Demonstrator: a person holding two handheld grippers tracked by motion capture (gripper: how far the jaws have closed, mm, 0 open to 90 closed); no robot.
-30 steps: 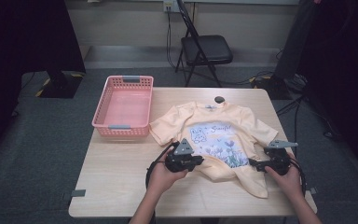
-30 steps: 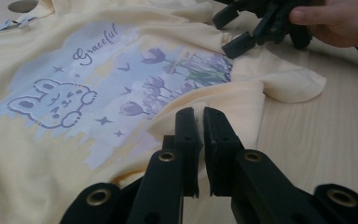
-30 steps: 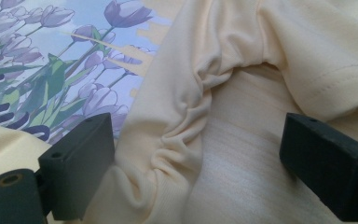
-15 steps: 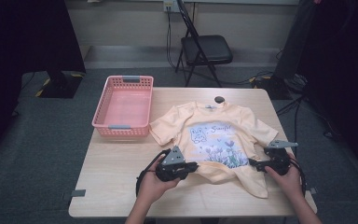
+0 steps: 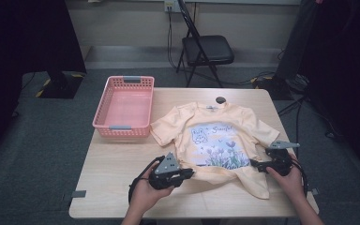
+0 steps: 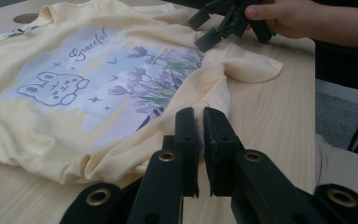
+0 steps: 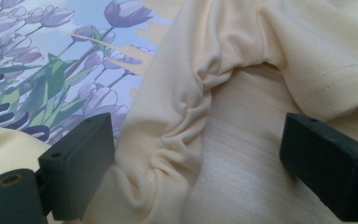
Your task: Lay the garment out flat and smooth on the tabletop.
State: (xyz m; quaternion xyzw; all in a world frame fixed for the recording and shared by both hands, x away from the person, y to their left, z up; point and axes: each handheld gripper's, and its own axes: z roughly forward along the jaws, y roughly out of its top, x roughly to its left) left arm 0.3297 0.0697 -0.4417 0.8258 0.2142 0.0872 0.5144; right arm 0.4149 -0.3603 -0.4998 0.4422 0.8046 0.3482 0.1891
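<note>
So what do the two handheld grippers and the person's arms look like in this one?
Both grippers, left and right, are black, with blocky rectangular jaws on arms with round pivot holes. Each carries a grey three-cornered plate on top and trails a looping black cable. The forearms are bare; no sleeves or gloves show.

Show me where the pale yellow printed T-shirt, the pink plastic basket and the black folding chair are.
Pale yellow printed T-shirt (image 5: 215, 138), high view: on the printed chest.
Pink plastic basket (image 5: 122, 127), high view: on the near rim.
Black folding chair (image 5: 207, 49), high view: on the seat.
</note>
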